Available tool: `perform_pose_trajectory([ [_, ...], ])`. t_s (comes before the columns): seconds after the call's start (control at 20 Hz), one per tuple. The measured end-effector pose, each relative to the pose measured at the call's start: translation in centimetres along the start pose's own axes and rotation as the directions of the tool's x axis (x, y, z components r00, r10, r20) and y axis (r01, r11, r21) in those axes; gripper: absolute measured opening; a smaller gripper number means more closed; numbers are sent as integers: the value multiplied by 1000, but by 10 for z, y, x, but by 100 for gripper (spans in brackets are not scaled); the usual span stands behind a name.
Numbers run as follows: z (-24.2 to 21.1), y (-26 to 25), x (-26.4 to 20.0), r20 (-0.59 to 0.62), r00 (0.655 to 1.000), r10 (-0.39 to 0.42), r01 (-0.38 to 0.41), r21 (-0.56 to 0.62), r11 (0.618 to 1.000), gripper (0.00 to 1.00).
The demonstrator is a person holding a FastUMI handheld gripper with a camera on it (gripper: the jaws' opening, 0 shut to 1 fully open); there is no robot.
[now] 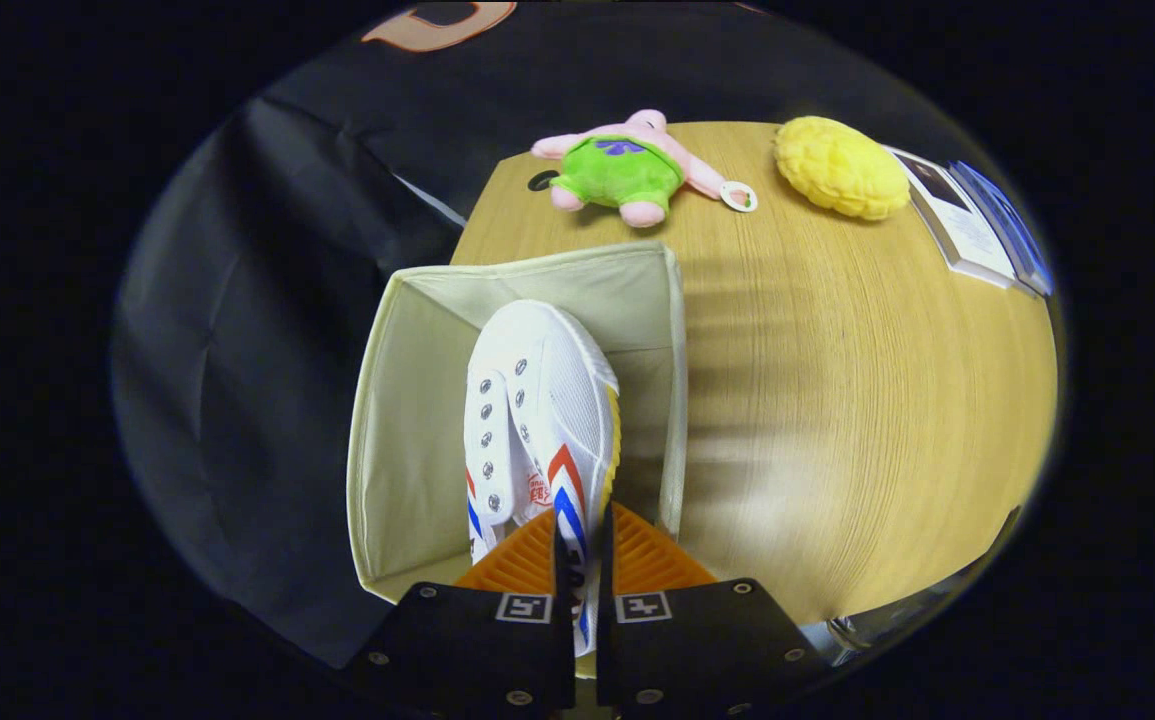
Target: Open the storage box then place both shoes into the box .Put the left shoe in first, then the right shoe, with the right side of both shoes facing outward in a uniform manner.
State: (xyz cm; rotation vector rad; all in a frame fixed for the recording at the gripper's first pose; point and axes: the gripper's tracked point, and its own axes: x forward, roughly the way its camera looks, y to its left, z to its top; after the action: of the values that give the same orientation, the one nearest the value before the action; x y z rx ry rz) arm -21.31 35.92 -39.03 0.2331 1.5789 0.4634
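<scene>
A white canvas shoe (537,410) with red and blue stripes and a yellowish sole hangs toe-forward over the open cream fabric storage box (392,400). My gripper (585,540) is shut on the shoe's heel-side wall, with the striped fabric pinched between both fingers. The shoe's toe points toward the box's far wall, its laces side turned up and left, its sole to the right. I cannot tell whether the shoe touches the box floor. The box stands at the table's left edge.
Beyond the box on the wooden table (837,400) lie a pink and green plush toy (622,168) and a yellow knobbly cushion (840,167). Booklets (977,225) sit at the far right. Black cloth hangs to the left of the table.
</scene>
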Motion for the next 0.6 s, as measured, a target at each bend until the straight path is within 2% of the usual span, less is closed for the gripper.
perform_pose_trajectory([
  [0.15,-1,0,2,31,999,-39,41,-62,997,10],
  [0.3,-6,2,-2,35,996,-80,83,-103,991,15],
  [0.4,-3,8,-2,63,997,-48,55,-128,990,22],
  [0.45,-1,10,-7,67,997,-25,34,-137,990,29],
  [0.6,17,14,-35,129,991,29,-11,-140,990,33],
])
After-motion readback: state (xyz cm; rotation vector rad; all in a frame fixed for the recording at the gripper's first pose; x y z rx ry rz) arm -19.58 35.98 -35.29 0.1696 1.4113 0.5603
